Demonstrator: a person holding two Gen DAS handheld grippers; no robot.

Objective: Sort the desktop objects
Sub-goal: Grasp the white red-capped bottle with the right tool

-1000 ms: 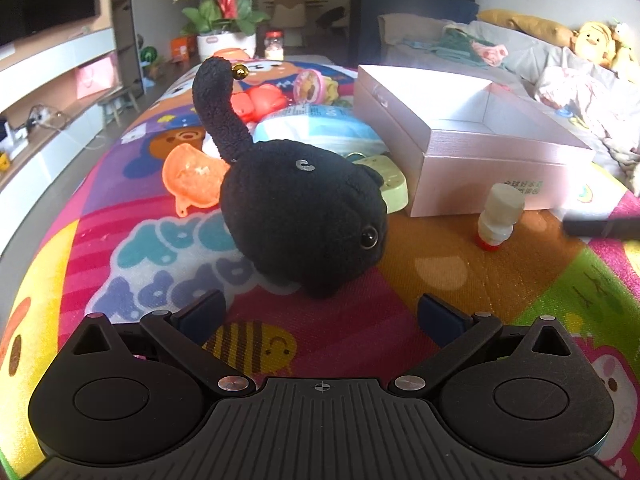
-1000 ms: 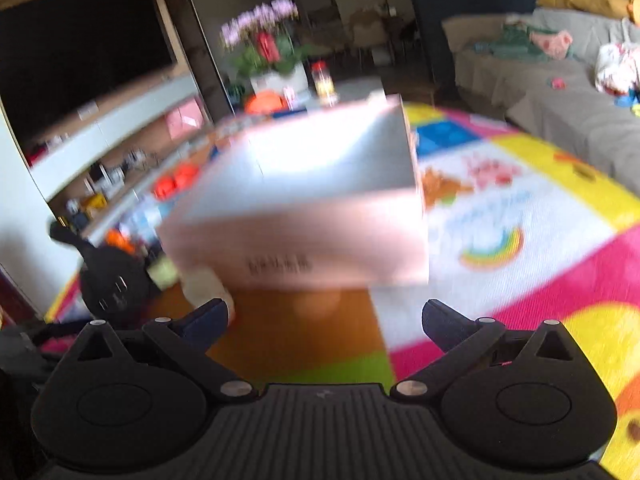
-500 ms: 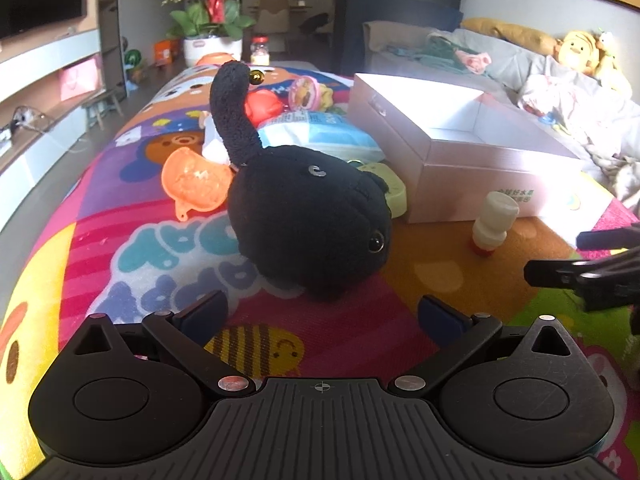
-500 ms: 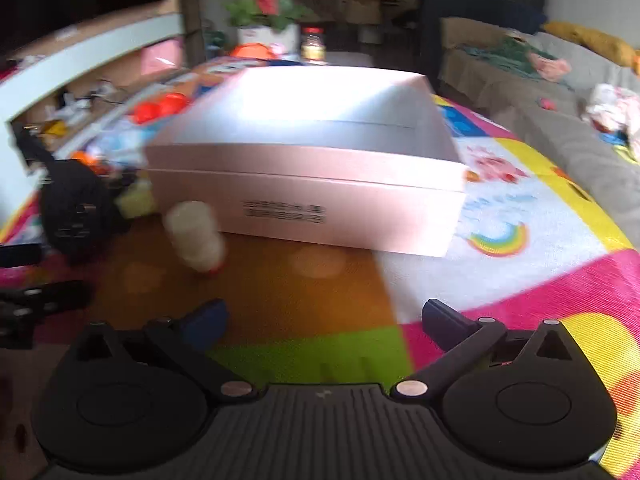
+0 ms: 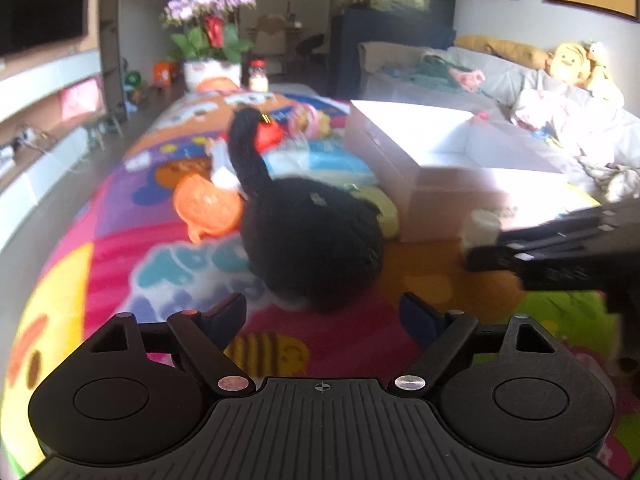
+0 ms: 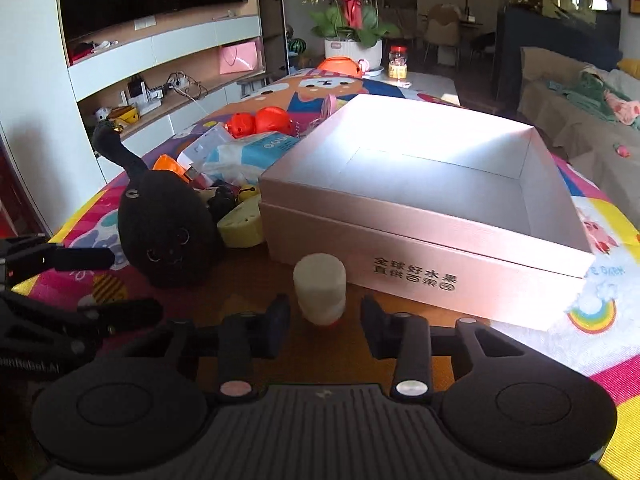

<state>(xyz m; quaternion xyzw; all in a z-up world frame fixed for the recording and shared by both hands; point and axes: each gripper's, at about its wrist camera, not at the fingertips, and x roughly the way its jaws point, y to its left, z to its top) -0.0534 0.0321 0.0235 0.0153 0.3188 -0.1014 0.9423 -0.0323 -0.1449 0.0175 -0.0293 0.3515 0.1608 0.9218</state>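
Bottle point(image 6: 320, 288) stood upright before the pink box point(image 6: 420, 240), between our closing fingers.
Our right gripper point(image 6: 325, 322) narrowed around it without touching; our left gripper point(image 5: 322, 316), closing too, faced the black plush point(image 5: 308, 240).

On the near wall of the pink box point(image 6: 420, 248), by the mat's front edge, I read two lines of dark Chinese print: 全球好水果 over 直供百果园. The blue tissue pack point(image 6: 256, 150) behind it bore lettering too small for me to make out. On the mat point(image 6: 612, 276) beside the box's right corner, pale letters looked like "BARK", only partly legible.
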